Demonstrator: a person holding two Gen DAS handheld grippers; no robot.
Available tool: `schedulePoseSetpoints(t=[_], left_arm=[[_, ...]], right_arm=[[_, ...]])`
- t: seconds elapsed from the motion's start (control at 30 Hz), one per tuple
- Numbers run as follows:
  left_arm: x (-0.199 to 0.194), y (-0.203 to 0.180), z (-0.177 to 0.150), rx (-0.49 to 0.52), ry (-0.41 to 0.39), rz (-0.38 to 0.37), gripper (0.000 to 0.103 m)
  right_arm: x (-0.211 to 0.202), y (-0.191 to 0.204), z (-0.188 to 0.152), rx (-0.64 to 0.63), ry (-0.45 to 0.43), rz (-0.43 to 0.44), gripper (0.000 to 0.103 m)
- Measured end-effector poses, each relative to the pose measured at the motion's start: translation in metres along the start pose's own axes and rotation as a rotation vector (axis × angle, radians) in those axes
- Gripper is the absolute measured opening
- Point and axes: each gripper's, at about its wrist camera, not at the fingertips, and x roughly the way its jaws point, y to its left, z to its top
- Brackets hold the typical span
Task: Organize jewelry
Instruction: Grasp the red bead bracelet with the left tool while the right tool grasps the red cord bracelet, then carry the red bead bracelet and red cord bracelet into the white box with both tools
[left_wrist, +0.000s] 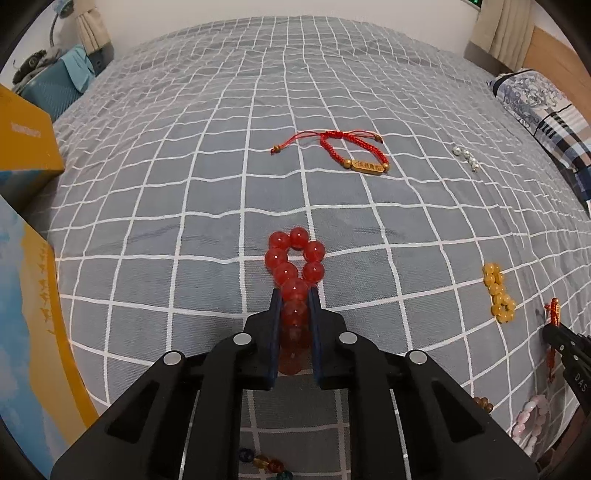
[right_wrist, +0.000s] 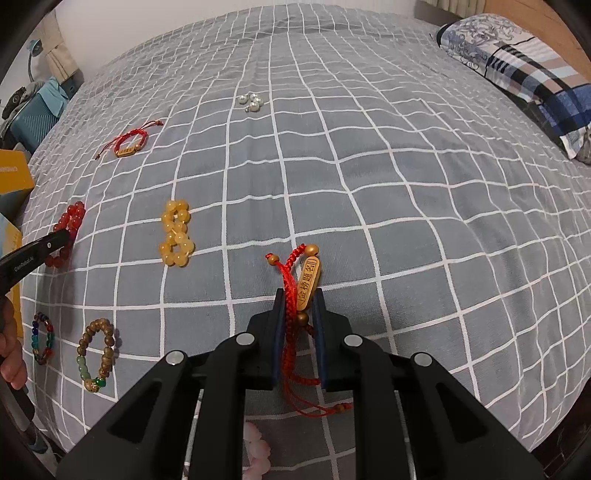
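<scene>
Right wrist view: right hand-held gripper (right_wrist: 298, 295) clamps red cord bracelet (right_wrist: 295, 291), gold plate reading "金榜题名"; left hand-held gripper (left_wrist: 294, 295) clamps red bead bracelet (left_wrist: 295, 258).

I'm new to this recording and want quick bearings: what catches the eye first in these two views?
Two black grippers, each shut on a bracelet over the grey checked bedspread. The left gripper pinches a red bead bracelet, and the right gripper clamps a red cord bracelet with a gold tag. More jewelry lies scattered around, notably a yellow bead bracelet left of the right gripper and a second red cord bracelet farther up the bed.
</scene>
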Motion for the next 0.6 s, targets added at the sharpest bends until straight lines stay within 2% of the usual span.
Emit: schedulePoseSetpoints(t=[0.6], left_arm=[[-0.02, -0.001, 0.003, -0.015, -0.075, -0.019, 0.013]], right_arm=[[-0.016, 0.002, 0.002, -0.01, -0.116, -0.021, 0.013]])
